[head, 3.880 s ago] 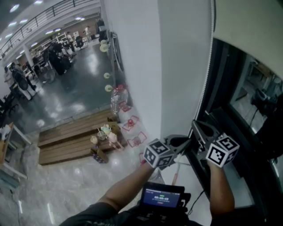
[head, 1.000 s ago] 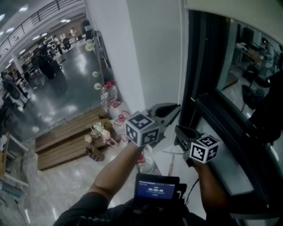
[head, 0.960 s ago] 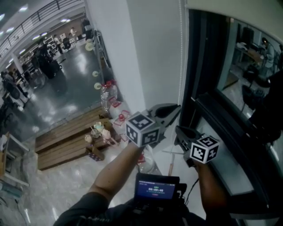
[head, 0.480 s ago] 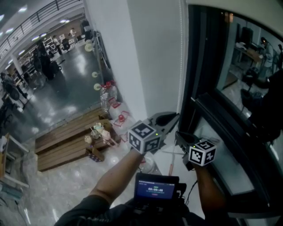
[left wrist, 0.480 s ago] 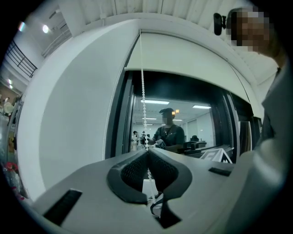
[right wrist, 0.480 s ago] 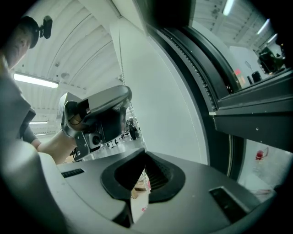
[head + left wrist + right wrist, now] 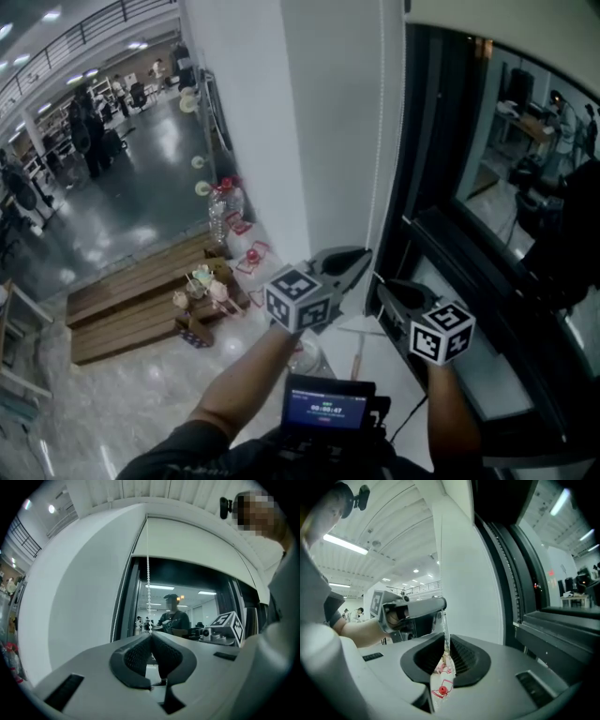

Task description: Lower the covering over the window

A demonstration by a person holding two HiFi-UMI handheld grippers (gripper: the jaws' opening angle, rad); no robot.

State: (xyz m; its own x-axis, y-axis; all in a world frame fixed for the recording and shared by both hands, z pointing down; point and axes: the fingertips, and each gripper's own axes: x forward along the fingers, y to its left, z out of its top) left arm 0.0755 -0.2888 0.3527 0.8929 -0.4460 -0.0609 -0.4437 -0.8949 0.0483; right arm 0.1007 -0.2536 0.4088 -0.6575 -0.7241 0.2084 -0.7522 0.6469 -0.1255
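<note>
Head view high, steeply down onto wall (image 7: pixel 328 131) and window (image 7: pixel 511 178), gripper views close along their jaws, roughly level, all sharing the window.

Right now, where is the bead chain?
The chain hangs at the left gripper view's centre, beside the window frame, down into the shut left tongs.

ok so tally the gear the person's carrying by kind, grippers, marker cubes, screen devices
grey two-finger grippers: 2, left gripper, right gripper
black-and-white marker cubes: 2, left cube, right cube
black device with lit screen: 1
total: 5
</note>
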